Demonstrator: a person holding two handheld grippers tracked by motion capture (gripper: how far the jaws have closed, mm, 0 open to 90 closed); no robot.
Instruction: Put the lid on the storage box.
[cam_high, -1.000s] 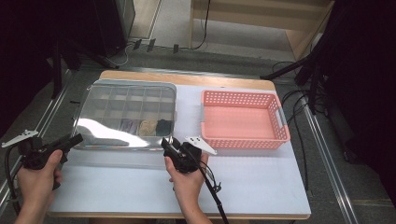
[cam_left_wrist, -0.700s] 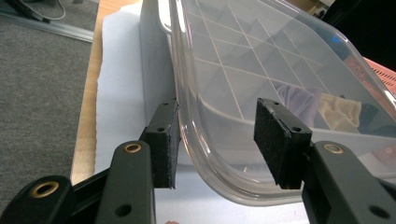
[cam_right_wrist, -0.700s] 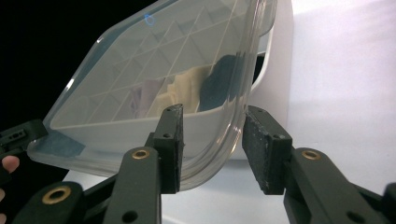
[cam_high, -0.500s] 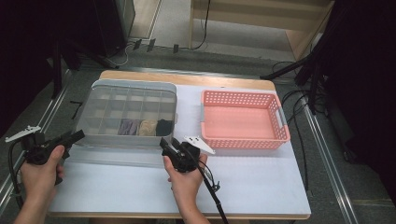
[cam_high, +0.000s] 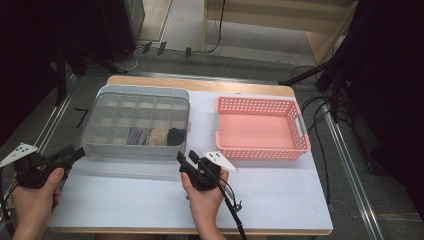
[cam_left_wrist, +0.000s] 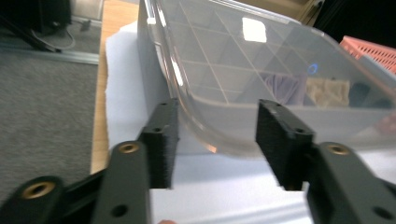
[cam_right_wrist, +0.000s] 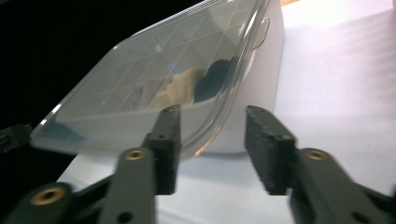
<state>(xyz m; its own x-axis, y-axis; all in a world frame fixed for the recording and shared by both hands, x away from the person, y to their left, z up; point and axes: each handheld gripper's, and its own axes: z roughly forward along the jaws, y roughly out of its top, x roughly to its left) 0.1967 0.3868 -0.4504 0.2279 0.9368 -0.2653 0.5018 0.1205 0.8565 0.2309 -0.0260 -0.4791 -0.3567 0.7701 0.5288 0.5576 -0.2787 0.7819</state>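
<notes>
- Compartment box: clear, lidded, on the left half of the white table. Three front-row cells hold folded cloth items: purple, beige, black.
- Pink basket: perforated walls, right of the box, apart from it.
- Left gripper: in the left hand, jaws part-open and just closing, just beside the box's front-left corner.
- Right gripper: in the right hand, jaws part-open and just closing, near the box's front-right corner. Cable trails toward the table's near edge.
</notes>
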